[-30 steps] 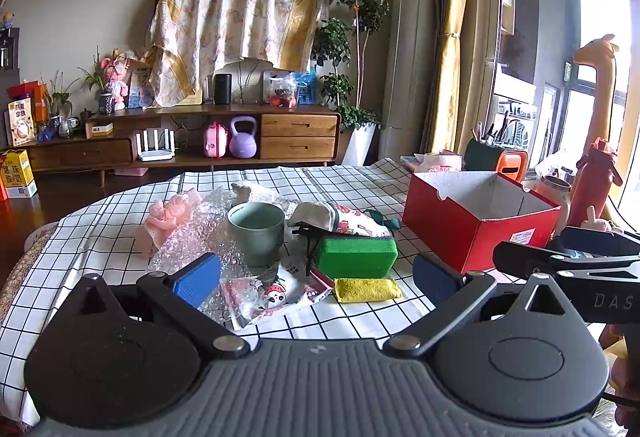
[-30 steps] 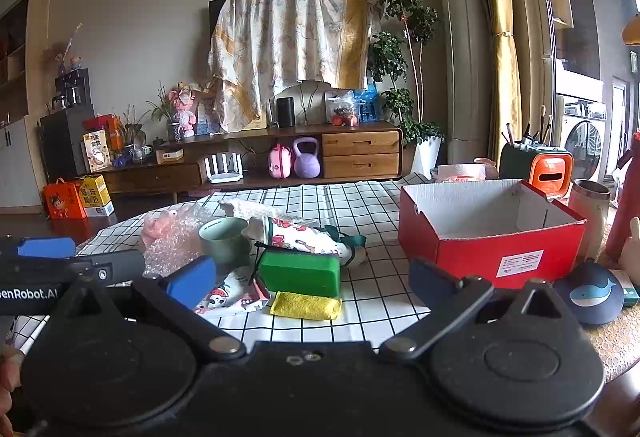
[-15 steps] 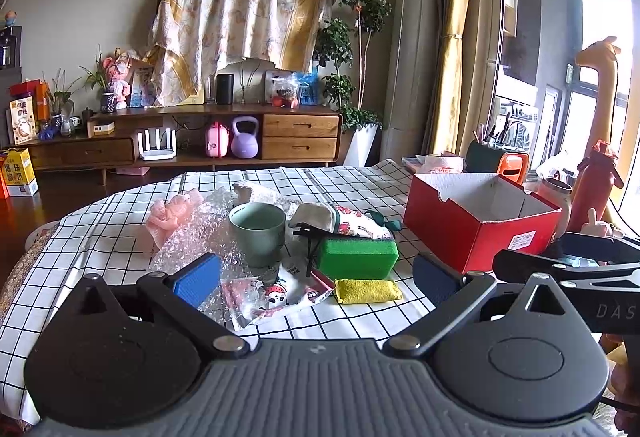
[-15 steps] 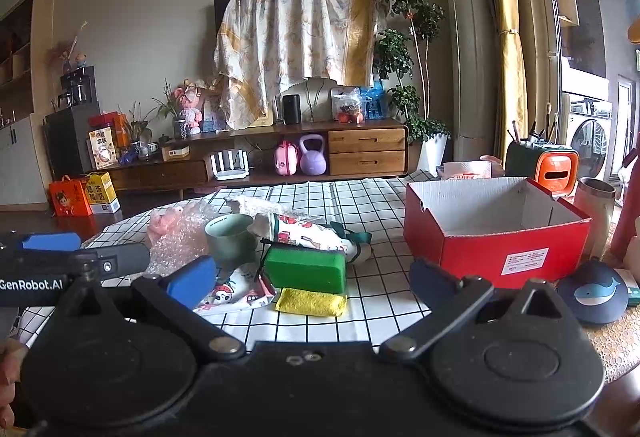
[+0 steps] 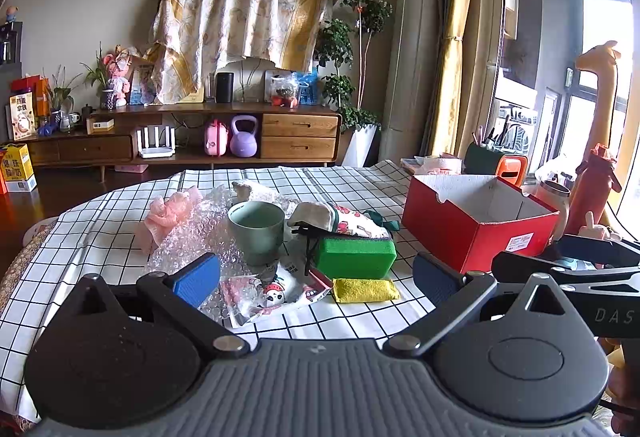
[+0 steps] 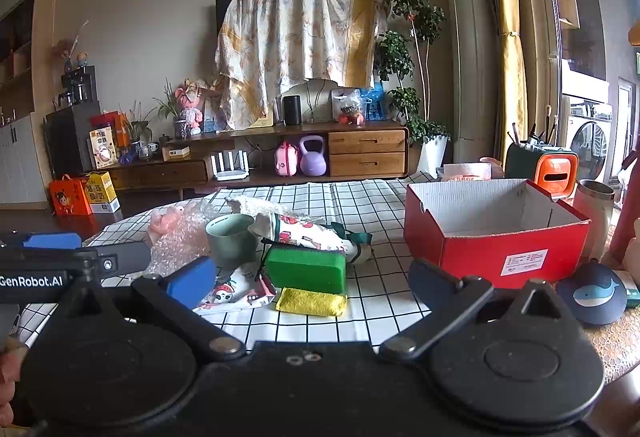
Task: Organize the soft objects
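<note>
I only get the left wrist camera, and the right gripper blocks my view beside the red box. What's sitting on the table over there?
Observer: A dark round item with a whale picture lies just right of the red box, near its front corner.
Operator: Okay. Is the right gripper holding anything?
Observer: No. The right wrist view shows the right gripper wide open, with nothing between its fingers.
</note>
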A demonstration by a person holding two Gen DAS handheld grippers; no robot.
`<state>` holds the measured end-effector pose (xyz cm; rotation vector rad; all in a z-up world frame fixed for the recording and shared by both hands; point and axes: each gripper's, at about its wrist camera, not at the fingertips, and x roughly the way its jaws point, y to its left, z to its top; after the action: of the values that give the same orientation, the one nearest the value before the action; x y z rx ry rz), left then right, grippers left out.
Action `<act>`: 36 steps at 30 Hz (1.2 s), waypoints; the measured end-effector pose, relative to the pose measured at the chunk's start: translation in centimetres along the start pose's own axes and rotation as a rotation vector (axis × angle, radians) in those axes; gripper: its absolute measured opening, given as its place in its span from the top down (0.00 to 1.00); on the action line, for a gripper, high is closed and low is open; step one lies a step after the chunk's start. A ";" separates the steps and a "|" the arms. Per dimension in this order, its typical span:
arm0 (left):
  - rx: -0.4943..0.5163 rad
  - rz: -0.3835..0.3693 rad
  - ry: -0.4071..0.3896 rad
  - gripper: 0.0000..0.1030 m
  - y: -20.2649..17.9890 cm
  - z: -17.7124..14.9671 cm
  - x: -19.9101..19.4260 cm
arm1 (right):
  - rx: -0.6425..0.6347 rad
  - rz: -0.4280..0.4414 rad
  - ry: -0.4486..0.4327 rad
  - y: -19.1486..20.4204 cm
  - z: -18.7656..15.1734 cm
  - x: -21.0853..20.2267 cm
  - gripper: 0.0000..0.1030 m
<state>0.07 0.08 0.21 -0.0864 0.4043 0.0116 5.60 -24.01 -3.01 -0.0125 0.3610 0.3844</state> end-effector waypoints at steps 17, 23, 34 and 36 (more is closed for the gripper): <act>-0.008 -0.004 0.004 0.00 0.1 -0.4 0.0 | 0.000 -0.003 0.004 0.0 -0.1 0.1 0.00; -0.026 -0.015 0.018 0.00 0.1 -0.8 0.4 | -0.002 0.002 0.011 0.1 -0.3 0.2 0.00; -0.081 -0.048 0.099 0.00 2.1 -0.8 4.0 | -0.026 0.027 0.087 0.5 -0.1 3.7 0.00; -0.087 -0.050 0.111 0.00 2.6 -0.8 4.8 | -0.028 0.037 0.102 0.6 0.0 4.5 0.00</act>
<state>4.14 2.53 -2.65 -0.1837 0.5121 -0.0254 9.28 -21.86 -4.53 -0.0533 0.4566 0.4267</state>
